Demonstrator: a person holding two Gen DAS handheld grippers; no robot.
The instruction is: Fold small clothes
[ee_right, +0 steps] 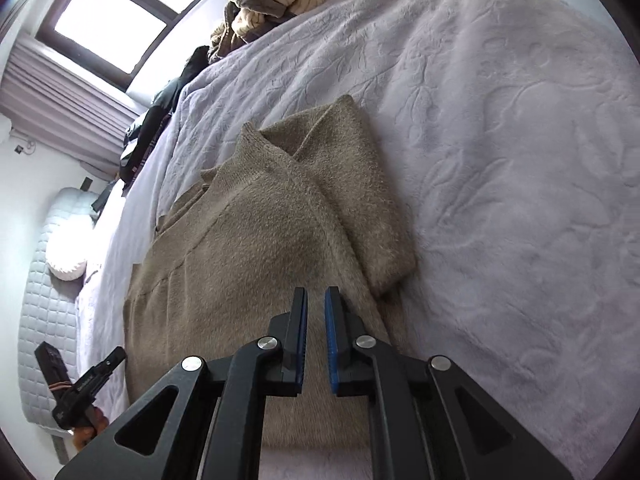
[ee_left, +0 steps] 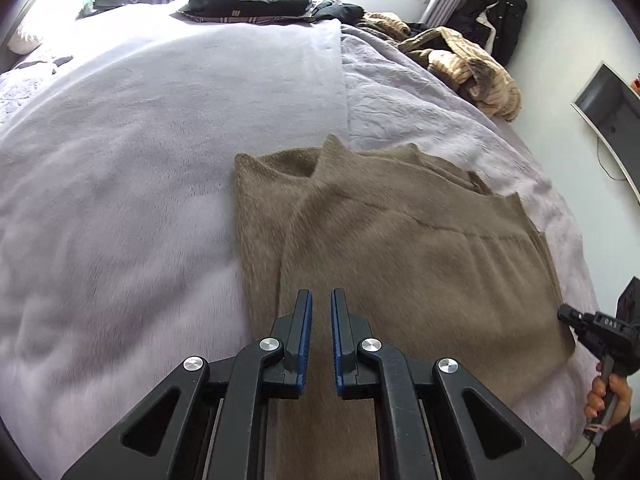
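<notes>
Sweater (ee_left: 400,248) hem hidden beneath left gripper (ee_left: 321,300) fingers (ee_left: 304,320).

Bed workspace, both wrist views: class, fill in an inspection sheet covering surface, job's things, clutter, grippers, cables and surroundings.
Surface: lilac bedspread, embossed, with a smoother blanket over part.
Job's things: tan sweater lying flat, sleeves folded in.
Clutter: striped beige garment and dark clothes heaped at the far edge.
Grippers: left gripper and right gripper both shut, gripping nothing, above the sweater.
Cables: a thin wire beneath the wall screen.
Surroundings: window, curtain, wall screen, hanging dark coat.
</notes>
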